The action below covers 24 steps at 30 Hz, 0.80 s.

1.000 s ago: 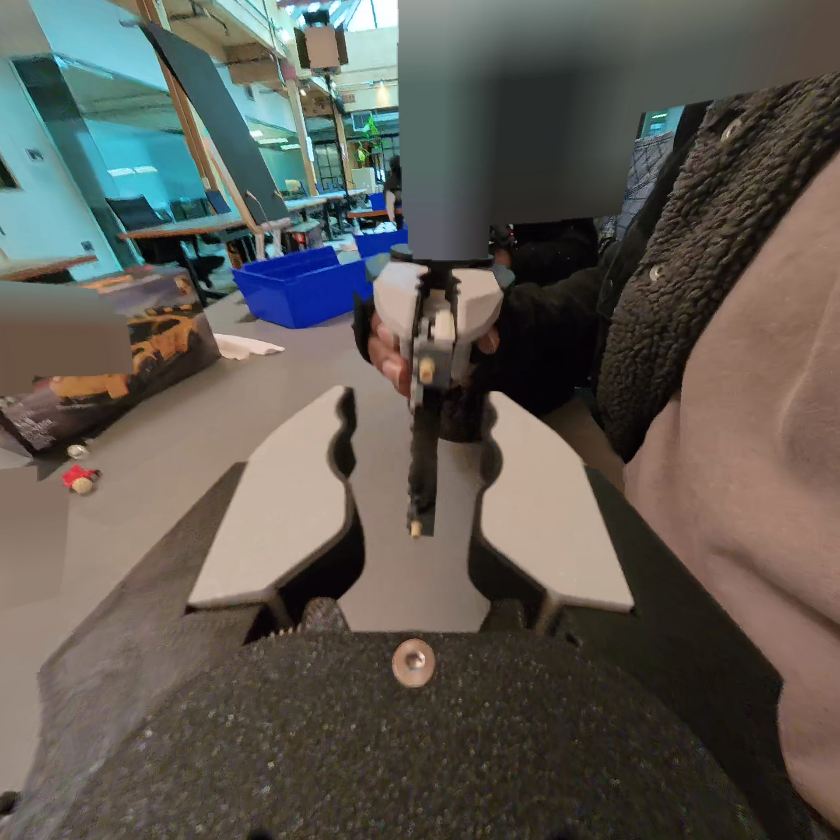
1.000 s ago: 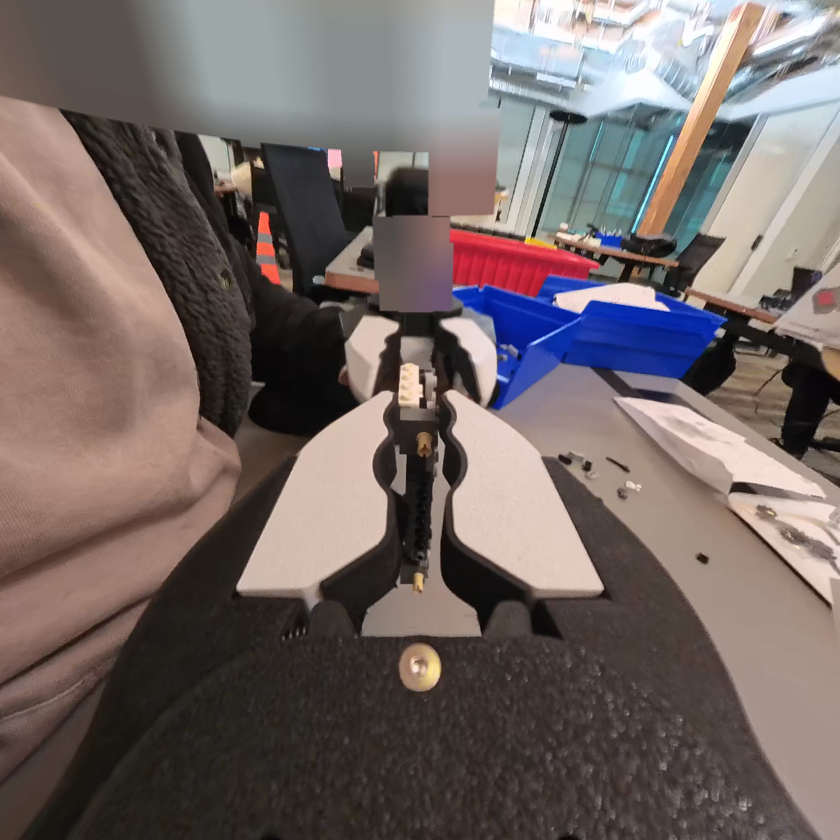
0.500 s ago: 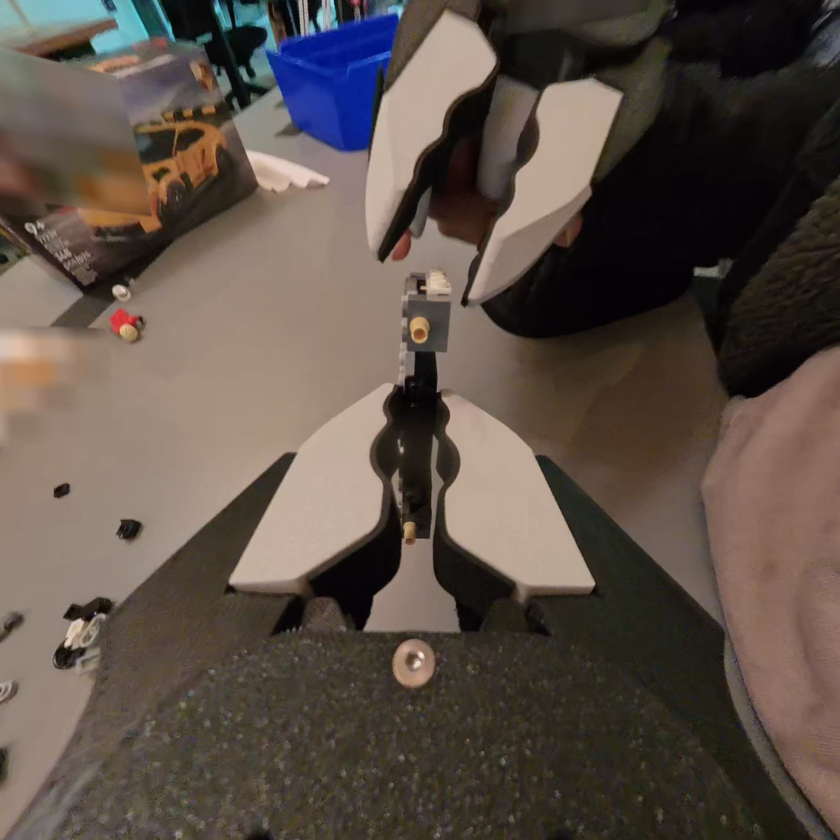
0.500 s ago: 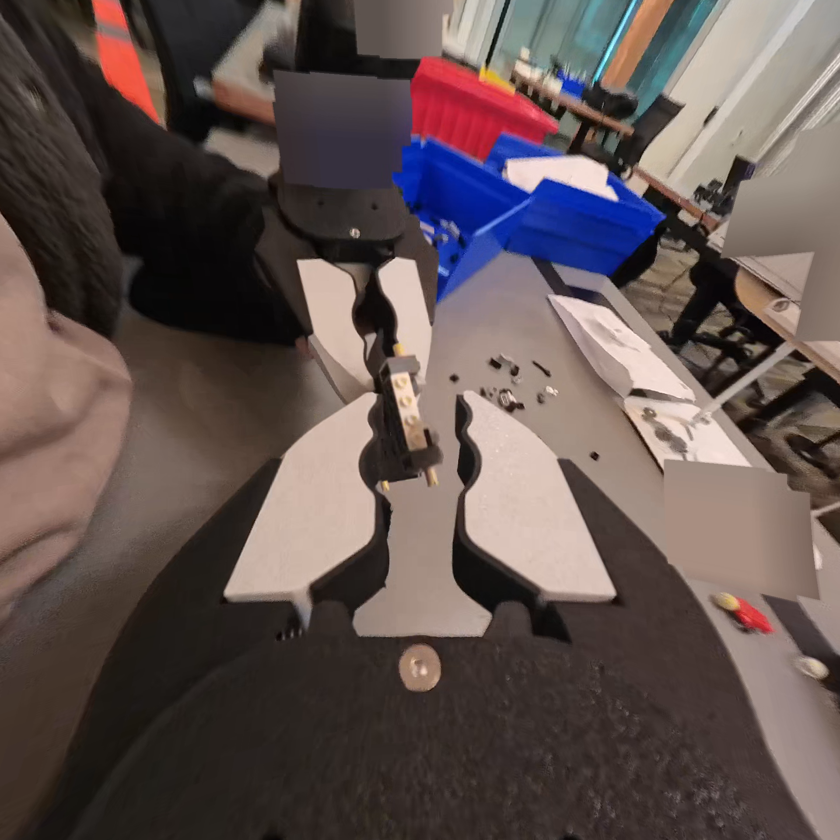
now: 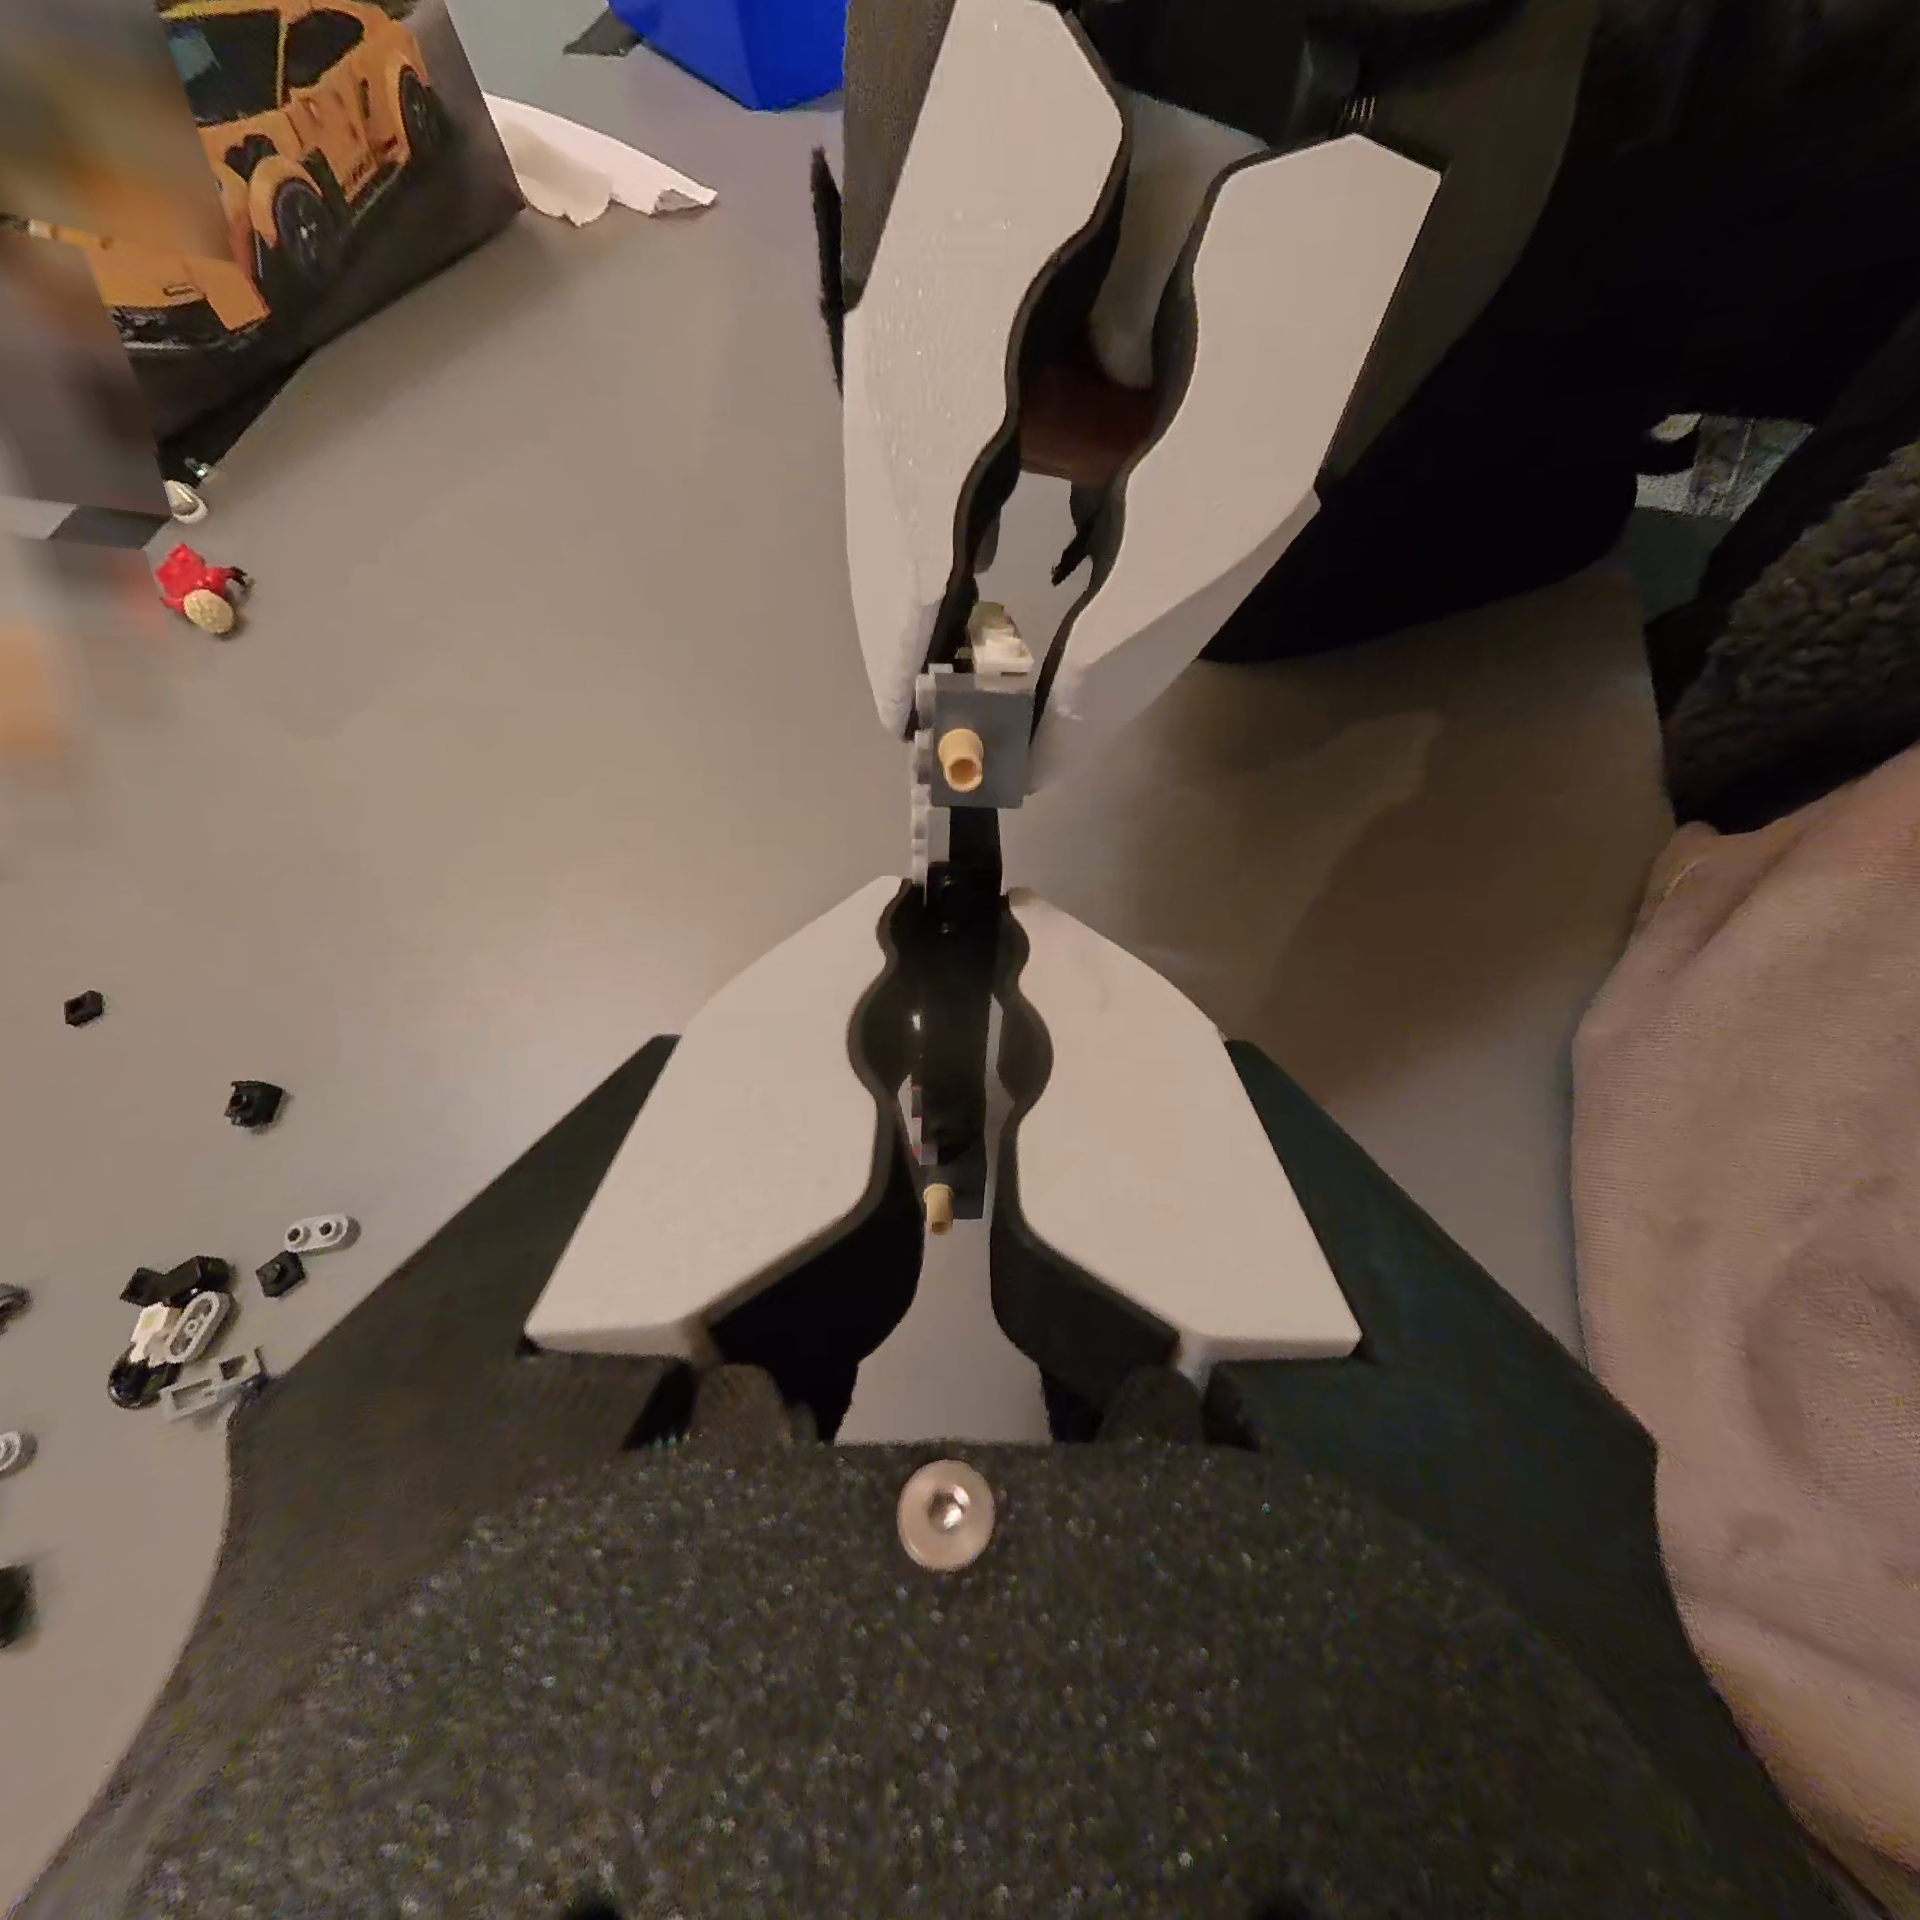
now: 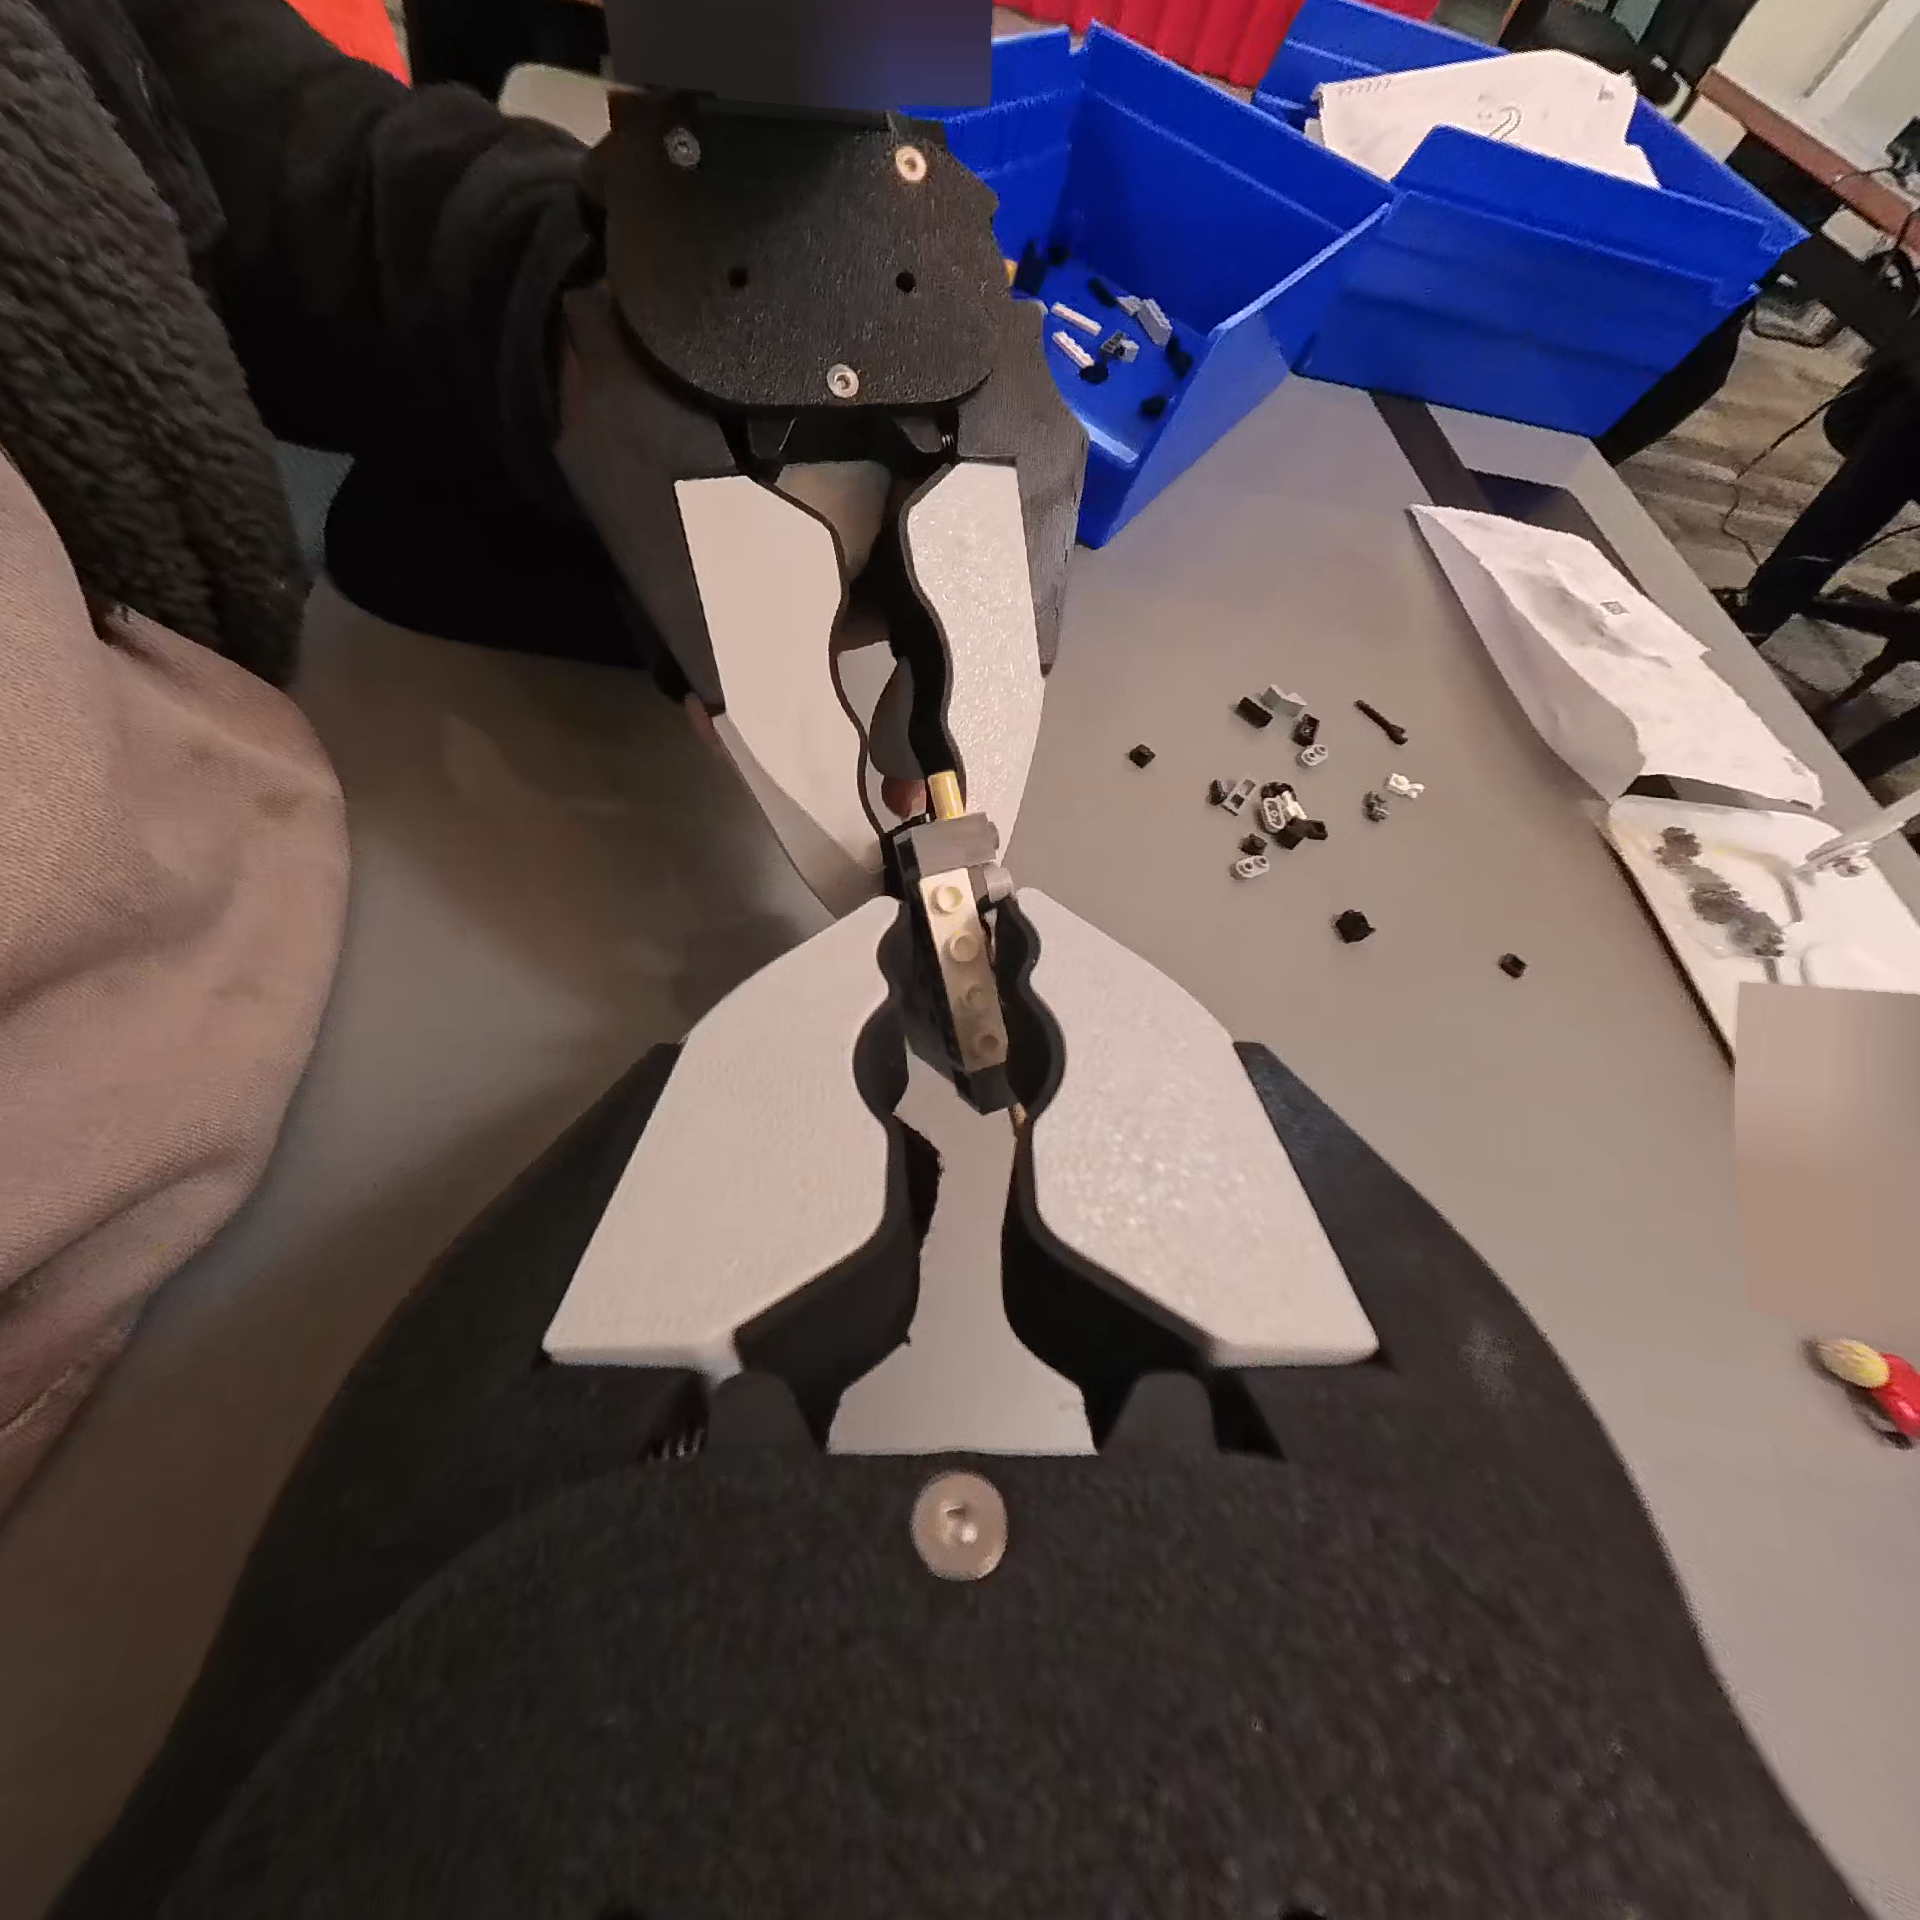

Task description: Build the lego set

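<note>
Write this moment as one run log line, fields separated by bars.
left gripper: shut on lego assembly | right gripper: closing on its far end, grip unclear | loose pieces on table

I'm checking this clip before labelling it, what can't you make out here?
- Left wrist view: lego assembly's middle, hidden between left tongs.
- Right wrist view: whether right tongs actually pinch it.
- Right wrist view: loose pieces too small to identify.
- Left wrist view: box partly blurred.
</note>
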Each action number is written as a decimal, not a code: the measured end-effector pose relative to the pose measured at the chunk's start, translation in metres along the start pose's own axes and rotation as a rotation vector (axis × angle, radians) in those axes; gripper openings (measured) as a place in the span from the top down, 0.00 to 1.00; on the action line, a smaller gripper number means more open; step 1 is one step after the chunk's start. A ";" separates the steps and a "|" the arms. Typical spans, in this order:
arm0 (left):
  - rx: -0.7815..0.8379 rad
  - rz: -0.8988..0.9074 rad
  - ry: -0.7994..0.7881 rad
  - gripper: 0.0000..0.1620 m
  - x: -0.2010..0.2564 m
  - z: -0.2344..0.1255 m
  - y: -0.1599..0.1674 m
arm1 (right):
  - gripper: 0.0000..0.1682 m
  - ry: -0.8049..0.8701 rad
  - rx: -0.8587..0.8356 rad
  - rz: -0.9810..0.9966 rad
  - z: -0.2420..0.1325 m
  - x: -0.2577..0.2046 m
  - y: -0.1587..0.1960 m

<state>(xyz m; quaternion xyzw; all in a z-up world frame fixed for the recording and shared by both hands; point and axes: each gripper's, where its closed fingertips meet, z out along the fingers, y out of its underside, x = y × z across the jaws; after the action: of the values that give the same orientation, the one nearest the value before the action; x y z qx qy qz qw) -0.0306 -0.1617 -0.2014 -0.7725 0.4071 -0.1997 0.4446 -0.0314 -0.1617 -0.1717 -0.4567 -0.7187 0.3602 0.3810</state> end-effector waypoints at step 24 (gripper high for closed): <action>-0.177 0.005 -0.018 0.93 0.003 -0.009 0.005 | 0.93 -0.065 0.047 0.082 0.001 -0.005 -0.001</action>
<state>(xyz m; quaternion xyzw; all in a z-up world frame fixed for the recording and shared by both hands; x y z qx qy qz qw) -0.0375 -0.1701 -0.2009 -0.8096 0.4209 -0.1548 0.3788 -0.0312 -0.1666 -0.1727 -0.4648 -0.7026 0.4069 0.3531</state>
